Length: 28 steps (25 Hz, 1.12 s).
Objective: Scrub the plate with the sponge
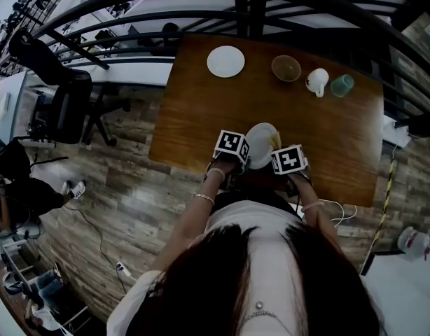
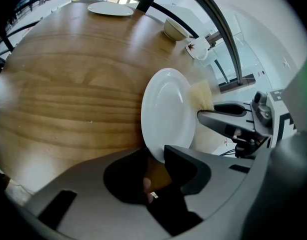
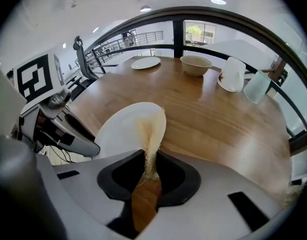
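Person: dark hair and a pale top fill the bottom of the head view, with both forearms reaching up toward the middle of the frame.
Left gripper (image 2: 154, 164): low centre of its own view; its jaws are clamped on the lower rim of the plate.
Right gripper (image 3: 149, 176): low centre of its own view; its jaws are pinched tight on the thin lower end of the sponge.
Plate (image 2: 166, 111): white, held on edge and lifted clear of the wood, in the middle of the left gripper view. In the head view it sits between the two marker cubes.
Sponge (image 3: 151, 134): pale tan and fibrous, rising from the right jaws and pressed against the plate's face near its right rim.
Surface (image 1: 327, 138): brown wood, filling the centre and right of the head view.
Second plate (image 1: 225, 61): white, lying flat near the far edge, upper centre.
Bowl (image 1: 286, 68): tan, just right of the second plate.
White mug (image 1: 316, 81): right of the bowl.
Teal cup (image 1: 342, 85): just beside the mug, furthest right.
Office chair (image 1: 64, 107): black, on the plank floor at the upper left.
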Available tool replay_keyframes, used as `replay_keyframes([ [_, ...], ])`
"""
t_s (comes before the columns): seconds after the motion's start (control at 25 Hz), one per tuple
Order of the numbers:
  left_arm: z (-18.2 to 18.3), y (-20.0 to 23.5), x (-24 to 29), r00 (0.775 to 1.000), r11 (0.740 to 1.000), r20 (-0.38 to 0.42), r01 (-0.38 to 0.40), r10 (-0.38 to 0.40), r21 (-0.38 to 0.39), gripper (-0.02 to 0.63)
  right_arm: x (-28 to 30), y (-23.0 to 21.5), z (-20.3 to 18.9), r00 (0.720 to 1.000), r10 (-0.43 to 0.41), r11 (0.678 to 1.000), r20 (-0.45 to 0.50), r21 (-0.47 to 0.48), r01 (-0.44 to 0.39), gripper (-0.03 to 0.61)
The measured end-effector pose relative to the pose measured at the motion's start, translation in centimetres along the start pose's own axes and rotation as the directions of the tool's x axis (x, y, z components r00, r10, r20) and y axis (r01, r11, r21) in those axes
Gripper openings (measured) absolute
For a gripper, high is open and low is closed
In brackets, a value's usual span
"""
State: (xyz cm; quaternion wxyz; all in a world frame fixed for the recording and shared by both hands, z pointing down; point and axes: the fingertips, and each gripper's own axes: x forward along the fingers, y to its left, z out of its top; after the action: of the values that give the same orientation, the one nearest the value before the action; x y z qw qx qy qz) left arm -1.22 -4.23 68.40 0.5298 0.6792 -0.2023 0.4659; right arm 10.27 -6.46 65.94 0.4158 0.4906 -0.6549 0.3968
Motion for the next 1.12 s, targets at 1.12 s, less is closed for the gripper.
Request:
replay_keyframes([
  [1.12,0.0,-0.1,0.1,1.0,1.0,-0.027,0.001,0.0,0.017,0.112,-0.4,2.4,-2.7,0.999,0.017,0.999,-0.049,-0.05,-0.02,0.091],
])
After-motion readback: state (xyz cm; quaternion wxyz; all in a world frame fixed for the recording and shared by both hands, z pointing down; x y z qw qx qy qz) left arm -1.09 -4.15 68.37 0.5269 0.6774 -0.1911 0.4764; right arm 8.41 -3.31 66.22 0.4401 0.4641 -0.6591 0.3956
